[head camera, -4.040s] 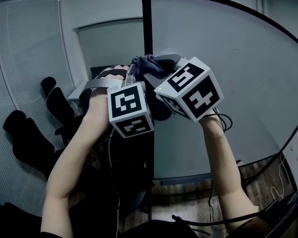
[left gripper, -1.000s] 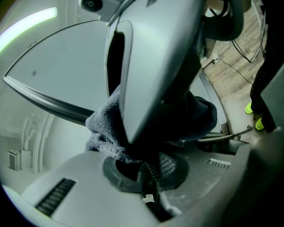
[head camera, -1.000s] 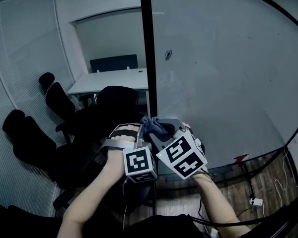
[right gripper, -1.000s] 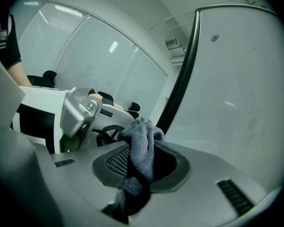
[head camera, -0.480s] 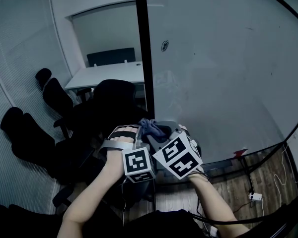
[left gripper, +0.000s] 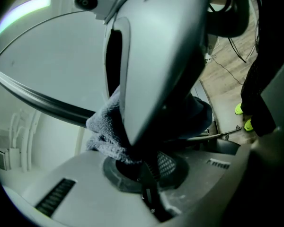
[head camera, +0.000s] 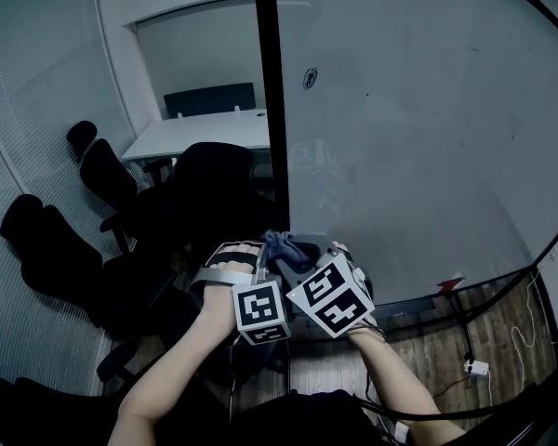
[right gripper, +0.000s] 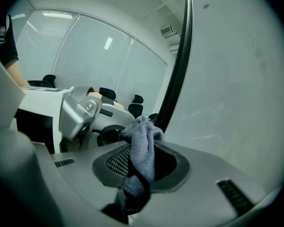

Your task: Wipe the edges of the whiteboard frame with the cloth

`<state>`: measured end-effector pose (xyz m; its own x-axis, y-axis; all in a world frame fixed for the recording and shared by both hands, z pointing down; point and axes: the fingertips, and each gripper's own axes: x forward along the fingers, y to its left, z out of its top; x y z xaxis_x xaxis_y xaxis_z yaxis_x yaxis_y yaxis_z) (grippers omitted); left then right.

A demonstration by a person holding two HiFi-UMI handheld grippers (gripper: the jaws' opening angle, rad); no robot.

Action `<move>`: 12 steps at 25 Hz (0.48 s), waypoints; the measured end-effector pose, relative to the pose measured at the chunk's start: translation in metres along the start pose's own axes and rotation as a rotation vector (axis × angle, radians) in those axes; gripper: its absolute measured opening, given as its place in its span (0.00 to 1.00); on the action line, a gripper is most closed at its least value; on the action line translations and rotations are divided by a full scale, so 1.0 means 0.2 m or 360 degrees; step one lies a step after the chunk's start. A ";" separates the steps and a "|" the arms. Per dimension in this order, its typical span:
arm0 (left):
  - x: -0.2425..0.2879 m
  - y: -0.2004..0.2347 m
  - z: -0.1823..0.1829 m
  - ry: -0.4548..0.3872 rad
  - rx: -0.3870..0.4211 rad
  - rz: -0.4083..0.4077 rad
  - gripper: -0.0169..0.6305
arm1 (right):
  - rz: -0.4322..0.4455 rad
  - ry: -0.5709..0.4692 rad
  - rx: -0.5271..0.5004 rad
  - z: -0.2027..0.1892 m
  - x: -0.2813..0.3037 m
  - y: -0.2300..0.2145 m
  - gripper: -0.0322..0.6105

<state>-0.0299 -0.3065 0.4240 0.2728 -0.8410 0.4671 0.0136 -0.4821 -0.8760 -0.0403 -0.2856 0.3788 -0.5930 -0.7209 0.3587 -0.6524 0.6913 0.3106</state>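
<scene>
Looking down through the head view, I have both grippers low and close together at the left upright of the whiteboard frame, a black bar that runs from the top of the picture down to my tools. The cloth is bunched between the two gripper tips, right against that bar near its lower end; I cannot tell whether it actually presses on the frame.

In the right gripper view, the right gripper has its jaws pressed together on the cloth, and a grey fold stands up out of the pinch just beside the black frame. The left gripper view shows the left gripper likewise clamped on the cloth, its jaws closed over a fuzzy wad, with the frame crossing behind it as a dark band and the right gripper's grey body filling the space above.

The whiteboard takes up the right of the head view, pale, with a few small marks. To the left stand several black chairs around a white desk, with blinds beyond them. A wooden floor shows under the board.
</scene>
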 end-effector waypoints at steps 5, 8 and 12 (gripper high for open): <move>0.02 -0.07 -0.01 0.0021 -0.0004 -0.0038 0.05 | 0.0030 0.0023 0.0043 -0.06 0.03 0.03 0.20; 0.03 -0.08 -0.02 0.0025 0.0003 -0.0026 0.05 | 0.0048 0.0025 0.0083 -0.08 0.03 0.04 0.20; 0.04 -0.07 -0.02 0.0039 0.0015 -0.0006 0.05 | 0.0067 0.0020 0.0131 -0.08 0.04 0.03 0.20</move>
<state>-0.0327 -0.3070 0.4399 0.2494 -0.8451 0.4729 0.0234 -0.4829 -0.8754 -0.0411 -0.2863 0.3984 -0.6149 -0.6904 0.3810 -0.6642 0.7139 0.2218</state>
